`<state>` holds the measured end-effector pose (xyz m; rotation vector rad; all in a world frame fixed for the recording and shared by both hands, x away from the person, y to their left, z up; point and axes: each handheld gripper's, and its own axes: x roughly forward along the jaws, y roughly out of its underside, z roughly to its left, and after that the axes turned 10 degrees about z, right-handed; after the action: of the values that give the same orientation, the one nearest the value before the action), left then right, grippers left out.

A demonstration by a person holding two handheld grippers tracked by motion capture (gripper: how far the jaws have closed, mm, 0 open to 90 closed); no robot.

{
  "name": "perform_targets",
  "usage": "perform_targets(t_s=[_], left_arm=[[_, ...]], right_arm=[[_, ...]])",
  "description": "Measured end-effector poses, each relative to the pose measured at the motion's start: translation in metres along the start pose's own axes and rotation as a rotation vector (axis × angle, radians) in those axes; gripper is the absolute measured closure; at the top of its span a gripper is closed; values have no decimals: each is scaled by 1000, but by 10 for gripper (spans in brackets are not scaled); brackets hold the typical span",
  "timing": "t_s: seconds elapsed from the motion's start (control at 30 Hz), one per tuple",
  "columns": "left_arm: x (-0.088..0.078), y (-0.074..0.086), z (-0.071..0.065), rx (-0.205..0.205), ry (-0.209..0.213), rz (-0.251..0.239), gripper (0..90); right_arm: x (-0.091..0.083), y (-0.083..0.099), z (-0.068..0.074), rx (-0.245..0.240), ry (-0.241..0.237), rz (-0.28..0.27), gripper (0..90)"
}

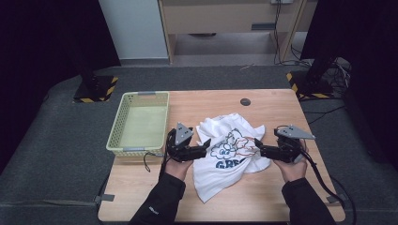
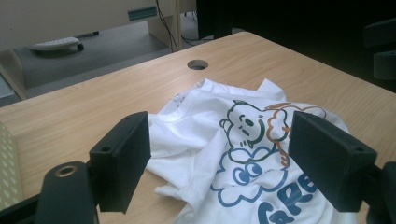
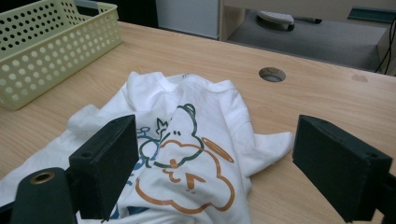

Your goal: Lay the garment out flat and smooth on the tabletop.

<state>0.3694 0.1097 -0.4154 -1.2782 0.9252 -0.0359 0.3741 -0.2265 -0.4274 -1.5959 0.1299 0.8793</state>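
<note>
I had the crumpled white cotton T-shirt with the blue, green and orange cartoon print [image 1: 227, 152] lying on the light wooden counter [image 1: 267, 101], a little toward six o'clock of its middle; the shirt was bunched and creased, its collar end toward twelve o'clock and a loose tail of cloth trailing toward seven o'clock; the print faced up, with large blue letters partly readable at its lower edge.

My left claw [image 1: 206, 144] sat at the shirt's nine o'clock edge, its black jaws released and pointing toward three o'clock; from the left gripper view [image 2: 219, 158] I saw the two jaws spread wide with the printed cloth lying below and between them, neither pad pressing on it. My right claw [image 1: 257, 149] sat at the shirt's three o'clock edge, jaws likewise released and pointing toward nine o'clock; in the right gripper view [image 3: 215, 172] the orange cloud outline of the print lay between the parted jaws, and the pads stood clear of the fabric.

The pale yellow perforated plastic basket [image 1: 141, 123] stood on the counter at nine o'clock of the shirt, just beside my left claw and apart from the cloth; a small round cable hole [image 1: 245, 101] showed in the counter at twelve o'clock of the shirt.
</note>
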Motion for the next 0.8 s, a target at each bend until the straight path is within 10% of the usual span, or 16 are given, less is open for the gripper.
perform_targets(t_s=[0.8], left_arm=[[2, 25, -5, -1, 12, 59, 192]], right_arm=[[10, 28, 1, -13, -5, 72, 124]])
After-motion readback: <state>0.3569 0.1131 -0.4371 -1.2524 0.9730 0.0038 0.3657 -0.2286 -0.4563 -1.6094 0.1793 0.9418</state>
